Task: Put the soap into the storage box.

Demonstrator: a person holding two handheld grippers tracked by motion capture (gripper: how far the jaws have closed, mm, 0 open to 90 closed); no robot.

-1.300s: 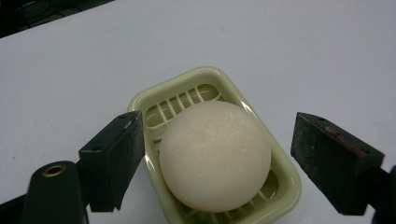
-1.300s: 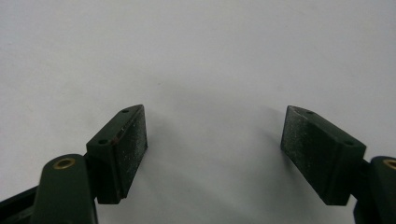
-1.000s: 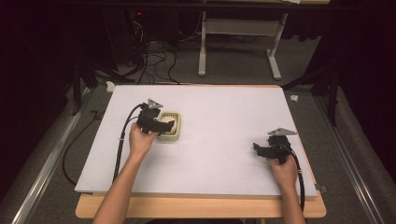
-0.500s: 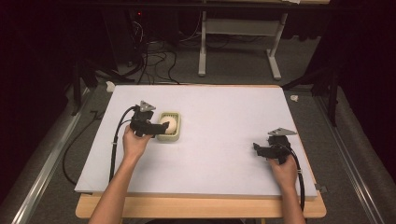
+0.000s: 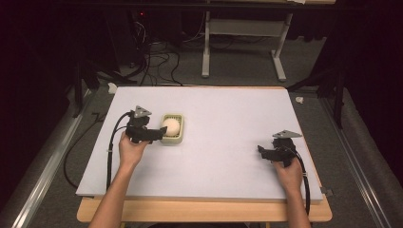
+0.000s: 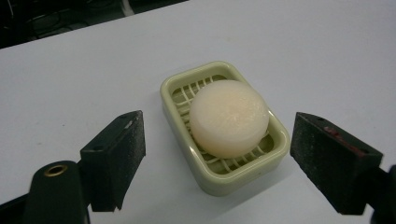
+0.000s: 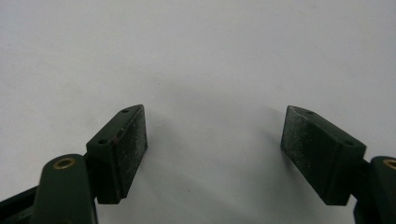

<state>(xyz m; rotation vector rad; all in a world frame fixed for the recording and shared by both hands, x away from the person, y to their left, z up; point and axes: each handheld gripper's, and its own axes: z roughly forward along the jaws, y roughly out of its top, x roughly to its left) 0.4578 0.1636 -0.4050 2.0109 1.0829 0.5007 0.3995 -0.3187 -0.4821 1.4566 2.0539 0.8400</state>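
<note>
The left hand-held gripper (image 5: 158, 135) has drawn back from the soap dish (image 5: 172, 128) toward the left of the frame, jaws wide open and empty. The round soap (image 6: 229, 117) lies in the dish on the worktop (image 5: 228, 142) (placing looks finished), while the right hand-held gripper (image 5: 264, 152) rests open and empty at the lower right.

High view looks fwd and down from above the person's side, whole white rectangular tabletop (image 5: 228, 137) in frame. Left gripper view sits close, facing the pale green slatted plastic soap dish (image 6: 224, 182), shared w/ high view (image 5: 173, 138). Right gripper view: close on bare tabletop (image 7: 201, 60)
</note>
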